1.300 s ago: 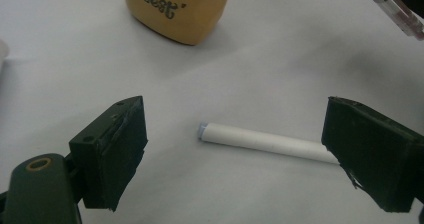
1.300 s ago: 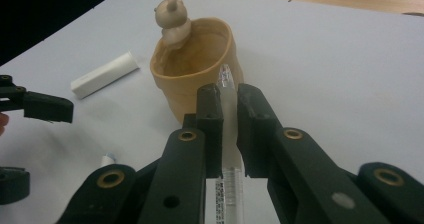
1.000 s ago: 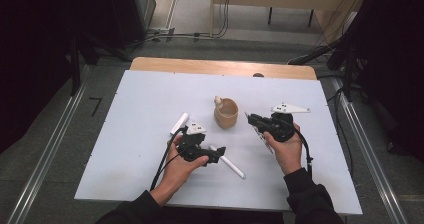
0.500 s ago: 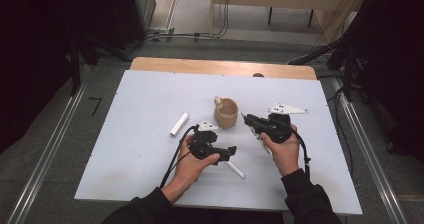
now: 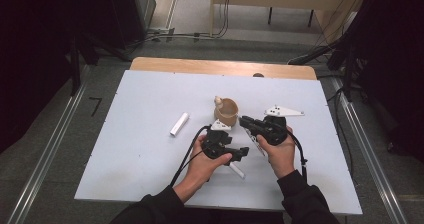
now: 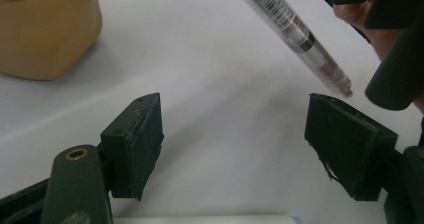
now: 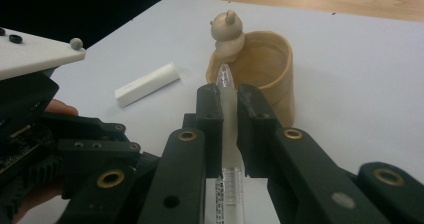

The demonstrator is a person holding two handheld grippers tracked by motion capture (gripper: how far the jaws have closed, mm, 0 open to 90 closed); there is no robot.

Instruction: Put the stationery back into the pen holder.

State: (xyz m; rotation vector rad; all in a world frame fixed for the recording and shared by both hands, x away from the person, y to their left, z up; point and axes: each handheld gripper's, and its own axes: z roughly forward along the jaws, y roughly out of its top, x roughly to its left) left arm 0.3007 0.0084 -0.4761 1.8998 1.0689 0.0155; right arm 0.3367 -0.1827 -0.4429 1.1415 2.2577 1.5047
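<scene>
Left gripper (image 5: pixel 240 153) shifted rightward since earlier frame, away from white tube (image 5: pixel 179 124), now just beside right gripper (image 5: pixel 248 123). L jaws lately closing, seen apart in left gripper view, nothing btwn pads. R jaws clamped on clear pen (image 7: pixel 227 115), tip aimed at wooden cup (image 7: pixel 267 66) w/ bear figure (image 7: pixel 226 30). Cup stood mid-table (image 5: pixel 150 99), just ahead of both grippers. Pen end seen near L jaw (image 6: pixel 295 31).
</scene>
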